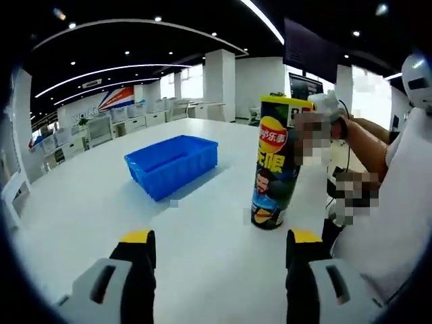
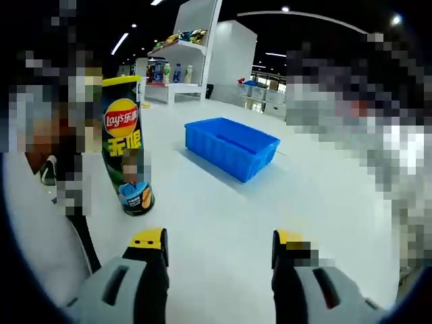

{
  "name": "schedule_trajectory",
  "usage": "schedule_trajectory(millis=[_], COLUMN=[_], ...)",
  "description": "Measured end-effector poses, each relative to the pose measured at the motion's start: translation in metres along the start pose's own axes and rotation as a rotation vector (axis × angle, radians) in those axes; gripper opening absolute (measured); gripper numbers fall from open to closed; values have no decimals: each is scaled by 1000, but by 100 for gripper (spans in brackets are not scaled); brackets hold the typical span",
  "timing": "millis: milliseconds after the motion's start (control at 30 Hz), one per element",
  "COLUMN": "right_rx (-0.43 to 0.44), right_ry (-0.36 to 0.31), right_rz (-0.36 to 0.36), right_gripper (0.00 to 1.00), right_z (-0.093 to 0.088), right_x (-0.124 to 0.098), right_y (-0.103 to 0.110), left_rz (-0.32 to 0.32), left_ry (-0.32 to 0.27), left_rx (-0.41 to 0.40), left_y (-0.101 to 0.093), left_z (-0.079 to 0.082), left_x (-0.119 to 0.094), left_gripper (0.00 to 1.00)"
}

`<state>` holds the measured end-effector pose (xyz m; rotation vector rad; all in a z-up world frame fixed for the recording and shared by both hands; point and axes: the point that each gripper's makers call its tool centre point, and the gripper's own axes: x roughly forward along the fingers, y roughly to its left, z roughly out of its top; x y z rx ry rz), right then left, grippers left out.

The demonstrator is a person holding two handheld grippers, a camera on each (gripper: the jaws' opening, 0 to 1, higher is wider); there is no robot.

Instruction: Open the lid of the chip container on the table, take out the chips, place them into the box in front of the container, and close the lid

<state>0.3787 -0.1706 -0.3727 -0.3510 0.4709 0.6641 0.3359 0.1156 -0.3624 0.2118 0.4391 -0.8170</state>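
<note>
A tall Lay's chip can (image 1: 273, 162) stands upright on the white table (image 1: 202, 229), right of centre in the left gripper view; its top is partly hidden by a mosaic patch. The blue box (image 1: 173, 164) sits beyond it to the left, with nothing visible inside. My left gripper (image 1: 219, 246) is open, its yellow-tipped jaws short of the can. In the right gripper view the chip can (image 2: 127, 145) stands at the left and the blue box (image 2: 233, 147) lies further off. My right gripper (image 2: 219, 244) is open over bare table.
A person in a white top (image 1: 398, 202) stands close at the table's edge beside the can, an arm (image 1: 361, 138) reaching near its top. Desks and chairs (image 1: 101, 125) fill the room behind. Shelves with goods (image 2: 179, 47) stand beyond the table.
</note>
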Motion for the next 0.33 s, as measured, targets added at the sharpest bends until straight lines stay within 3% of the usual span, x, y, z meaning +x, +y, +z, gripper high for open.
schedule_trajectory(millis=[333], right_rx=[-6], right_ry=[10], right_rz=[4], right_gripper=[61], right_z=[0], right_x=[-7], right_y=[2], left_rz=[-19], left_ry=[-9], left_rx=[13], left_y=[-6], left_z=[2], left_x=[0], left_gripper=[79])
